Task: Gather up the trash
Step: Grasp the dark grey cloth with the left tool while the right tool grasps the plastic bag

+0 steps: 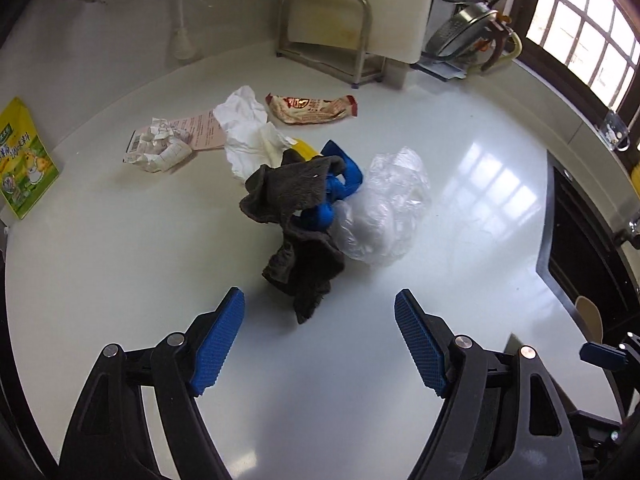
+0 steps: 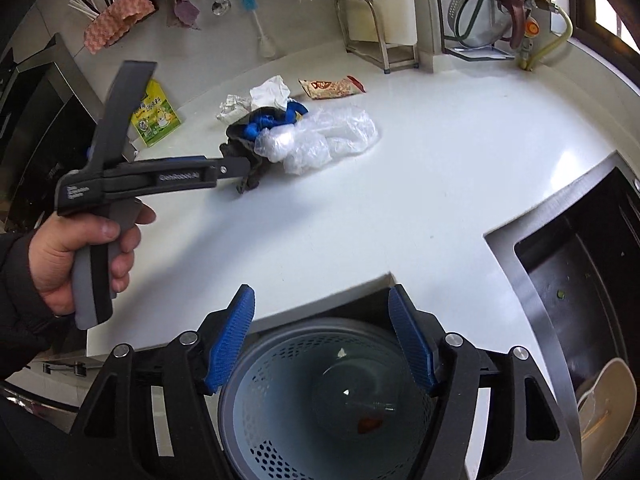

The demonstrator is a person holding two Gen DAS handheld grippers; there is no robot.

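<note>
Trash lies in a heap on the white counter (image 1: pixel 120 280): a crumpled white tissue (image 1: pixel 248 132), a red snack wrapper (image 1: pixel 310 109), crumpled printed paper (image 1: pixel 160 148) and a clear plastic bag (image 1: pixel 384 208). A dark grey cloth (image 1: pixel 296 216) is draped over something blue (image 1: pixel 340 180). My left gripper (image 1: pixel 319 296) hangs open just short of the cloth's near end, and its pads touch nothing. My right gripper (image 2: pixel 321 290) is open and empty above a perforated blue-grey bin (image 2: pixel 280 420) below the counter edge. A few small scraps lie in the bin.
A yellow-green packet (image 1: pixel 28 160) lies at the counter's left edge. A steel sink (image 2: pixel 580 260) is sunk into the right side. At the back wall stand a metal rack with a cutting board (image 1: pixel 328 40), a dish rack with pots (image 2: pixel 480 20) and a brush (image 1: pixel 180 20).
</note>
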